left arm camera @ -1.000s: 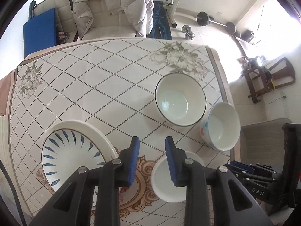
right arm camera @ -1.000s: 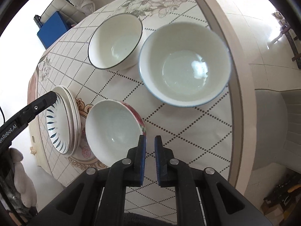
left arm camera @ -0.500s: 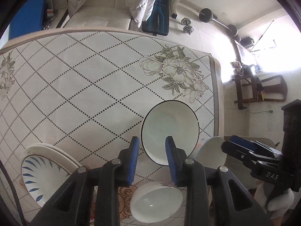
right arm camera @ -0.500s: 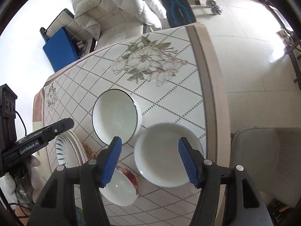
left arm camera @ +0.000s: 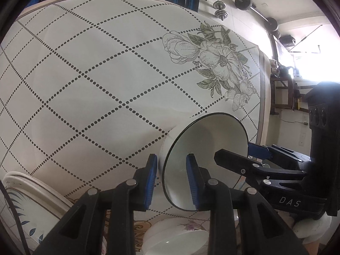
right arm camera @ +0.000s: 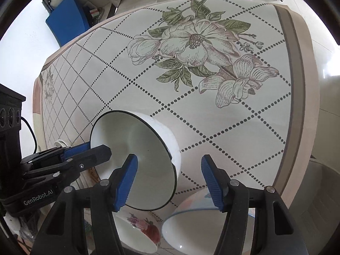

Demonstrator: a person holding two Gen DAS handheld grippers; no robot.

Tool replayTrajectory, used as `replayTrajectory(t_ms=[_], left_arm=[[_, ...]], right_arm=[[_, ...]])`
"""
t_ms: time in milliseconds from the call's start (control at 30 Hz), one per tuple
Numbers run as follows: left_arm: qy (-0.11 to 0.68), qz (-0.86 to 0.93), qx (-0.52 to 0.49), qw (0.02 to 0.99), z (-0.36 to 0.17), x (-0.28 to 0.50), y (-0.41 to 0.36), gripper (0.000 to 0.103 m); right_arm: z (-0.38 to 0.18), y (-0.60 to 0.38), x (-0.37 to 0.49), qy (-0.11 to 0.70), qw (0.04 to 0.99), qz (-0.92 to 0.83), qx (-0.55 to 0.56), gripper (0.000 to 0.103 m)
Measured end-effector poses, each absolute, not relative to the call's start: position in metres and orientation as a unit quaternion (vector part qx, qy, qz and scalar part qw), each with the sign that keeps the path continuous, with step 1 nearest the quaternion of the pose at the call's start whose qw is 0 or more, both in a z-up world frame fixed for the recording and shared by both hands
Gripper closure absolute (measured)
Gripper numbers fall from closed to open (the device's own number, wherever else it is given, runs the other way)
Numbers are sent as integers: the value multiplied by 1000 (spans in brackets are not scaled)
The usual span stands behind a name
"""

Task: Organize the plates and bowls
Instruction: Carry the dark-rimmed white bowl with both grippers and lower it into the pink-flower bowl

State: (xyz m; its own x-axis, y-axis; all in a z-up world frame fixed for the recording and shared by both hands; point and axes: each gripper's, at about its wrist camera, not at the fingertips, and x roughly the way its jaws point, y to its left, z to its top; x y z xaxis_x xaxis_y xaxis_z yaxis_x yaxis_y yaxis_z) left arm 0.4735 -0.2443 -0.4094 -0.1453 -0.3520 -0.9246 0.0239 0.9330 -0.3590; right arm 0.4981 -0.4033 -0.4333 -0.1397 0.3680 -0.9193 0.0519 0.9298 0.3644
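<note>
White porcelain, thin black rim: the bowl is the landmark and stands on the patterned surface.

Left hand-held gripper: jaws narrow and straddling the bowl's near rim, one blue pad inside, one outside against the wall; whether the pads press the wall cannot be told.

Right hand-held gripper: jaws wide, one pad over the bowl's inside, the other clear of its outer wall, neither touching it.

Nearer than the bowl, at the frame's bottom: a flowered bowl and a blue-rimmed bowl just beside each other.

Left of the bowl in the left wrist view: a stack of plates with blue leaf marks.

Beyond the bowl: the printed flower on the surface, then dumbbells on the floor.
</note>
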Motion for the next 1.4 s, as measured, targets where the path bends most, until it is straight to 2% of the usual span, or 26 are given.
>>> replayTrajectory(t_ms=[100, 167, 200, 267, 367, 667, 967, 1400], left_arm=[[741, -144, -98, 648, -412, 472, -246, 79], [739, -138, -88, 653, -414, 472, -248, 83], [740, -135, -83, 654, -415, 472, -248, 87], [740, -132, -81, 655, -417, 473, -248, 88], [738, -128, -71, 658, -416, 473, -248, 89], [728, -123, -43, 673, -395, 476, -253, 89], [719, -126, -31, 682, -352, 461, -245, 89], [729, -138, -17, 671, -320, 392, -231, 89]], right_arm=[[-439, -401, 499, 748, 638, 123, 139, 51], [-442, -399, 499, 750, 636, 119, 135, 67], [-443, -398, 499, 752, 634, 120, 136, 69], [-447, -396, 498, 756, 628, 120, 139, 82], [-451, -394, 498, 760, 629, 105, 127, 92], [-448, -401, 497, 759, 624, 100, 156, 95], [-403, -404, 489, 747, 637, 108, 154, 95], [-347, -386, 400, 738, 644, 106, 167, 94]])
